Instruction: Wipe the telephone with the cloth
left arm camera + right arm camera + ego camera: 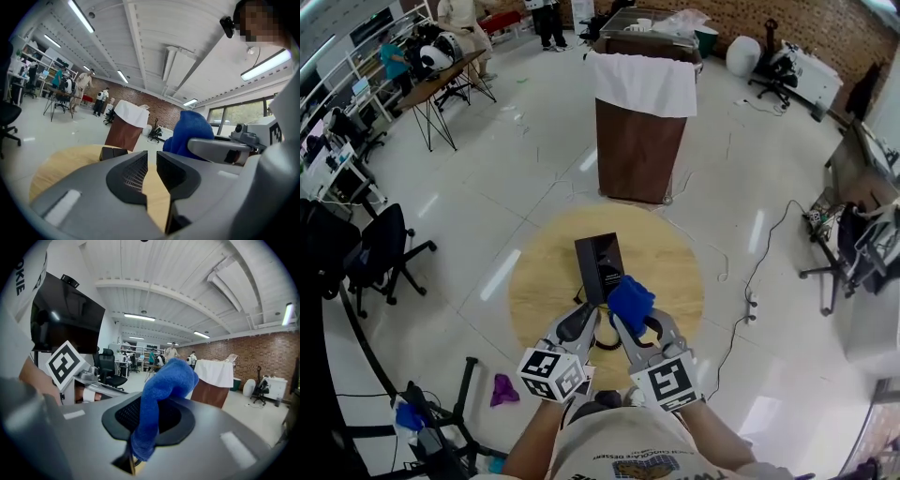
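Observation:
A black telephone (598, 266) lies near the middle of the round wooden table (544, 281), and its dark edge (112, 152) also shows in the left gripper view. My right gripper (625, 322) is shut on a blue cloth (631, 301), which bunches up above its jaws (161, 390) just on the near side of the phone. My left gripper (585, 317) hovers beside it at the phone's near end. Its jaws (151, 159) stand a narrow gap apart with nothing between them. The blue cloth (190, 131) shows to its right.
A black cord (607, 343) curls on the table between the grippers. Beyond the table stands a brown podium draped with a white cloth (639, 122). An office chair (380, 248) is at the left, a purple rag (502, 389) lies on the floor, and a cable (750, 281) runs at the right.

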`<state>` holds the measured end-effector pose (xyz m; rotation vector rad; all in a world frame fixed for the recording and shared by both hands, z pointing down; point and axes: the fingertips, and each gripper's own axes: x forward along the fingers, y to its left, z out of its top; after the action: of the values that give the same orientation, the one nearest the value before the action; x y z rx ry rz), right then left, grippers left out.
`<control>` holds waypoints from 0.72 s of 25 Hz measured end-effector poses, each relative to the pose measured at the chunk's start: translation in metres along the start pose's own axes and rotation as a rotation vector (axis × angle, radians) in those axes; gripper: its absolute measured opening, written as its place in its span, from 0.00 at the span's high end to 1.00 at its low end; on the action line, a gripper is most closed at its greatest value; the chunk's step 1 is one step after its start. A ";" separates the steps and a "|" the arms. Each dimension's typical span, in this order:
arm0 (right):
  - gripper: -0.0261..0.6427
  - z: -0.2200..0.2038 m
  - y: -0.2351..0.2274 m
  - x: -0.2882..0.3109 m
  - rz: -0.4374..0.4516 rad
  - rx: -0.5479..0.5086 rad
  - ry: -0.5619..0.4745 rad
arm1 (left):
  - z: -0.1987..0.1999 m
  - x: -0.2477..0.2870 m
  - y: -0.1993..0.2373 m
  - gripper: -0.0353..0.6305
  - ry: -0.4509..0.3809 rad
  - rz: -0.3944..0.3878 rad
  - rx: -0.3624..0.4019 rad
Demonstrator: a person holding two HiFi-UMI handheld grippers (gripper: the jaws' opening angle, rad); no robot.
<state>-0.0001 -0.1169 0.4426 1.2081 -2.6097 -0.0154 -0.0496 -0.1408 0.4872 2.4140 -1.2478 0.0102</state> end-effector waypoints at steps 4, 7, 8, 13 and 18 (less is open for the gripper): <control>0.87 -0.005 -0.002 0.007 -0.015 0.007 0.029 | -0.012 0.010 0.019 0.83 0.052 -0.033 -0.065; 0.87 -0.010 -0.004 0.013 -0.025 0.013 0.045 | -0.022 0.021 0.036 0.79 0.090 -0.062 -0.105; 0.87 -0.012 -0.005 0.016 -0.027 0.016 0.048 | -0.025 0.024 0.042 0.79 0.099 -0.072 -0.115; 0.87 -0.019 -0.007 0.024 -0.043 0.029 0.063 | -0.042 0.042 0.071 0.73 0.138 -0.126 -0.182; 0.87 -0.023 -0.015 0.031 -0.071 0.038 0.080 | -0.066 0.066 0.099 0.69 0.208 -0.170 -0.242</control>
<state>-0.0027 -0.1478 0.4708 1.2866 -2.5086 0.0681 -0.0760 -0.2181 0.5957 2.2353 -0.8949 0.0561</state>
